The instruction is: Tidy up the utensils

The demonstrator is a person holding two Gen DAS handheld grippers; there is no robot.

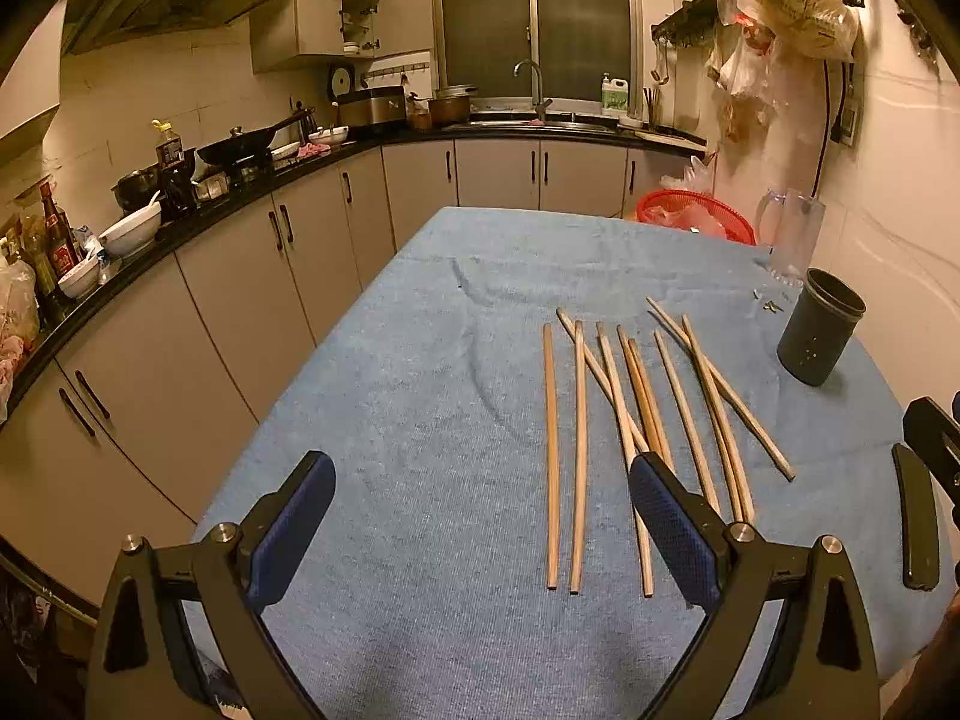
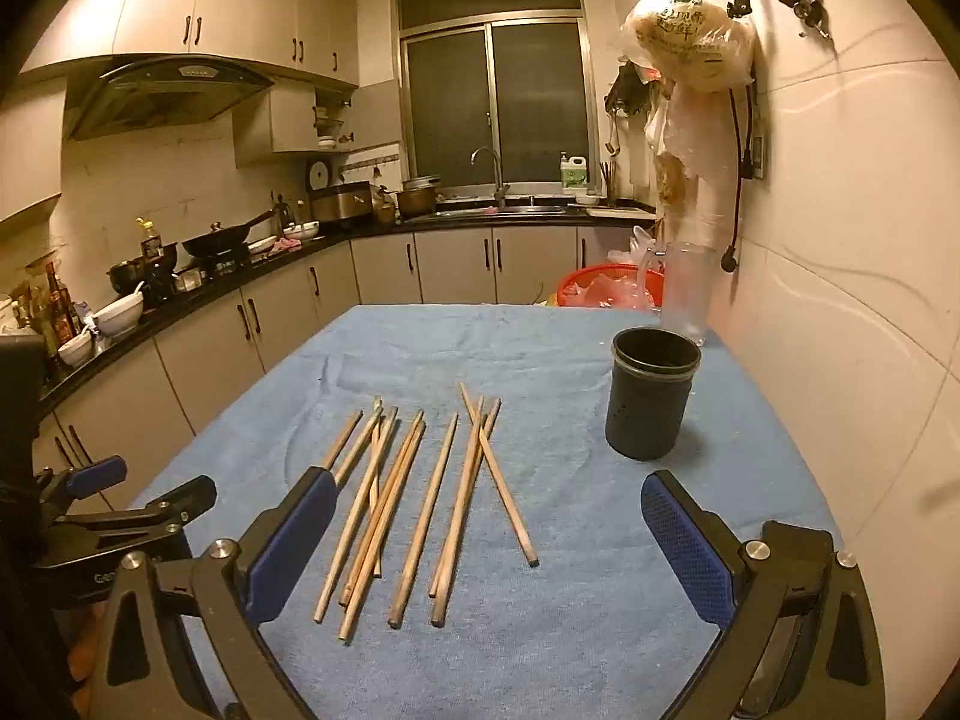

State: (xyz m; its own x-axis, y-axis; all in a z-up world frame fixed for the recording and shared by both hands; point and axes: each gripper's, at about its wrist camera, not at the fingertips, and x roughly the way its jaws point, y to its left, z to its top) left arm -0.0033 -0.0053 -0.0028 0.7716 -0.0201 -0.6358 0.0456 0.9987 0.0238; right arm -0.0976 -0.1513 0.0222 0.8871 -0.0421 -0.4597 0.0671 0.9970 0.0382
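Several wooden chopsticks (image 1: pixel 636 420) lie loose, some crossed, on a blue towel (image 1: pixel 420 390) over the table; they also show in the right wrist view (image 2: pixel 414 498). A dark cylindrical holder (image 1: pixel 819 330) stands upright and empty to their right, also seen in the right wrist view (image 2: pixel 651 402). My left gripper (image 1: pixel 480 498) is open and empty, above the towel at the near ends of the chopsticks. My right gripper (image 2: pixel 486 510) is open and empty, above the near ends of the chopsticks, with the holder ahead to the right.
A clear plastic pitcher (image 1: pixel 789 234) stands behind the holder by the wall. A red basket (image 1: pixel 696 216) sits beyond the table's far edge. Kitchen counters with bowls and bottles (image 1: pixel 120 228) run along the left. The left gripper shows at the left edge of the right wrist view (image 2: pixel 120 510).
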